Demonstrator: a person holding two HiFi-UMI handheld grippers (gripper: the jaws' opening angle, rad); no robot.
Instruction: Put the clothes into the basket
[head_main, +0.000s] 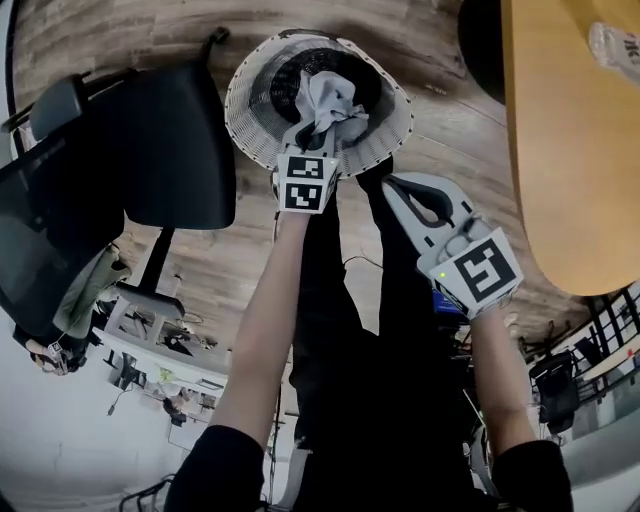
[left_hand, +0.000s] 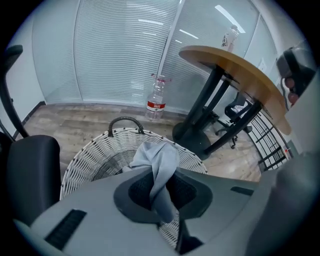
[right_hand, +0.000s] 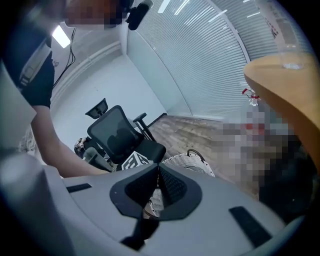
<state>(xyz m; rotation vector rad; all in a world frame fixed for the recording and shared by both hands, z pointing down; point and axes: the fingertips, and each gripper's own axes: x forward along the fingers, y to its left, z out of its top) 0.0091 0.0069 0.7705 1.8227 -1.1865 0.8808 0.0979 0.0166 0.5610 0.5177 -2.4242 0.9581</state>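
A pale wooden floor runs up to a wall of closed blinds, and on it stands a round white wicker basket with one dark handle on its far rim. We hold the left tongs over the basket's mouth, clamped on a grey cloth. In the left gripper view the cloth is pinched between the two pads of the tongs and bunches out past their tips, inside the line of the rim. Whether it touches the basket's bottom we cannot tell. The right tongs hang just outside the near rim, apart from the left pair. In the right gripper view their jaws meet at the tips with nothing gripped, and the basket shows beyond them. A black office chair stands near the rim on the left, with a strip of bare floor between seat edge and wicker. On the right the curved edge of a wooden worktop reaches over the floor, and its dark foot sits near the basket. A plastic bottle stands on the floor by the blinds, well apart from the basket, and another rests on the worktop.
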